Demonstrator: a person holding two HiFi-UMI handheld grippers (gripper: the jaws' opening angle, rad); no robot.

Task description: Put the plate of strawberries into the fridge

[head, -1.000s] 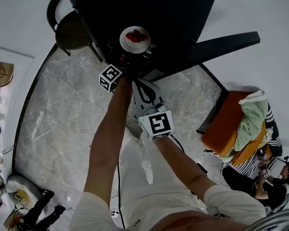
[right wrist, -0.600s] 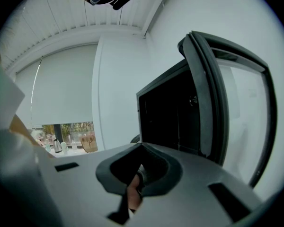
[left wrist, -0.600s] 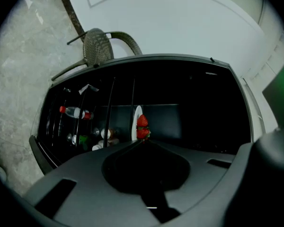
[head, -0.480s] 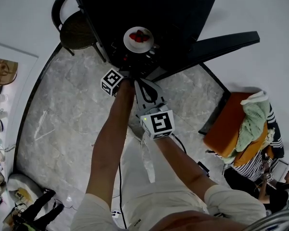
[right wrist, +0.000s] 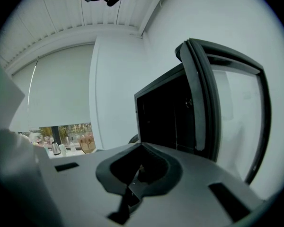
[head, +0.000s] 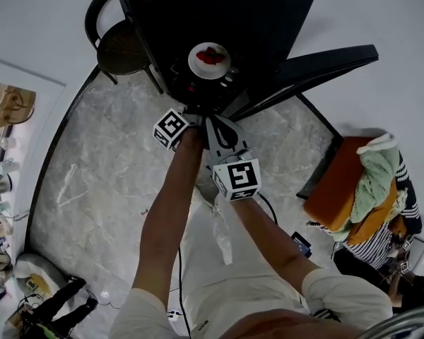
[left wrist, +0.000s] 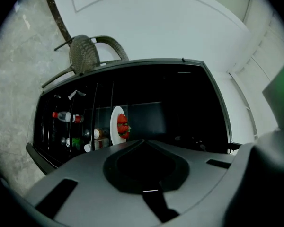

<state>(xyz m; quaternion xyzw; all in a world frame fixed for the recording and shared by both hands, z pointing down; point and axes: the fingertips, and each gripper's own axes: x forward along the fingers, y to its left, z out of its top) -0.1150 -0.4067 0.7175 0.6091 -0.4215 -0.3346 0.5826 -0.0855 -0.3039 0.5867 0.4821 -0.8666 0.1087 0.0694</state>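
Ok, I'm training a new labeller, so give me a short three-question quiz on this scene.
1. True or false: the plate of strawberries sits inside the fridge.
2. The fridge door is: A) open B) closed.
3. Fill in: in the left gripper view, the bottles show to the ____ of the plate.
Key: 1 true; 2 A; 3 left.

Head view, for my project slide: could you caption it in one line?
Plate of strawberries sits in the open fridge; left tool and right tool, both shut, hover just outside.
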